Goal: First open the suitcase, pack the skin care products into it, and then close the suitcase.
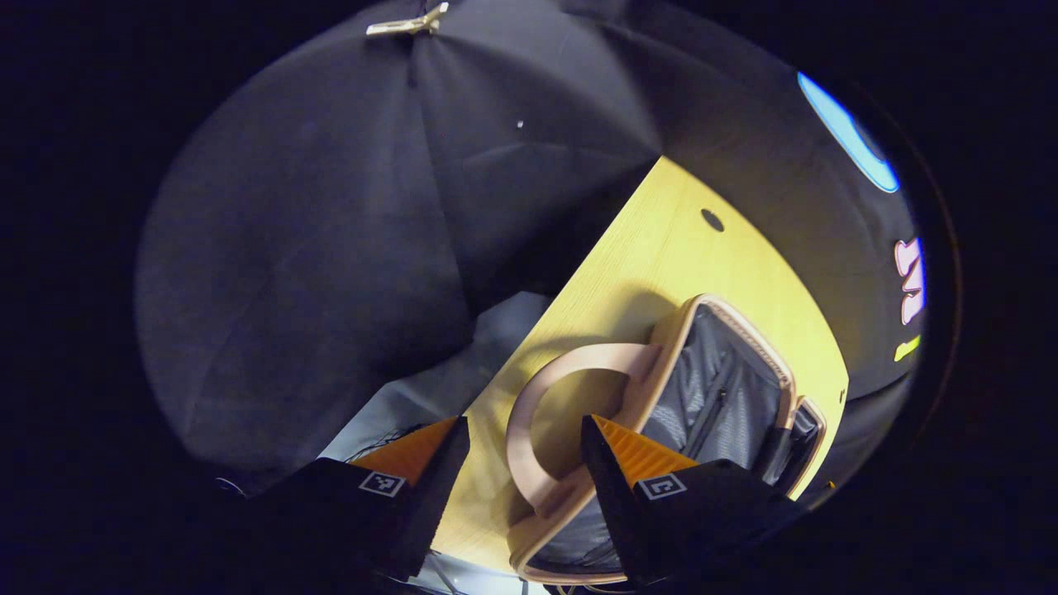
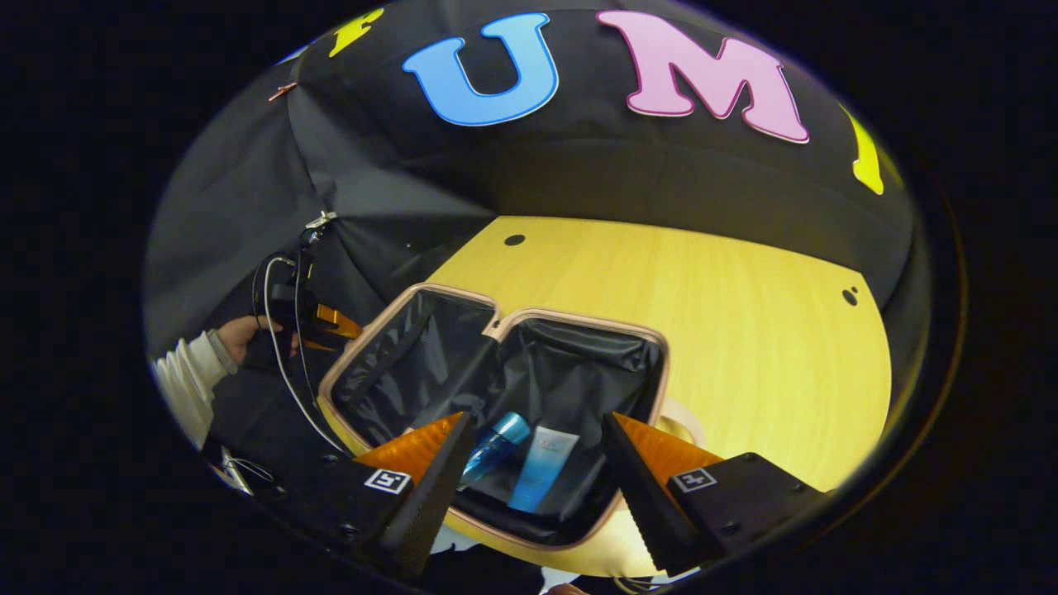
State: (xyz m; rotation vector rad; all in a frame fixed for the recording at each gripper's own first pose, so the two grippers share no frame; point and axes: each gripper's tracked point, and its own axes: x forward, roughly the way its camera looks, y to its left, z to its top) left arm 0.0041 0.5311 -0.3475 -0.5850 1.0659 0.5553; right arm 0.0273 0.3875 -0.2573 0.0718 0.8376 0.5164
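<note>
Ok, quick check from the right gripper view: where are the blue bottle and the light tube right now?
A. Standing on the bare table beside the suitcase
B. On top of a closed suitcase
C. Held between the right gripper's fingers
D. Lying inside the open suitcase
D: the blue bottle and the light tube lie on the dark lining inside the open suitcase, while the right gripper hangs open above them.

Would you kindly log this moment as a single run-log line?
suitcase: open on table | blue bottle and tube: inside | left gripper: open, by handle | right gripper: open above products
</note>
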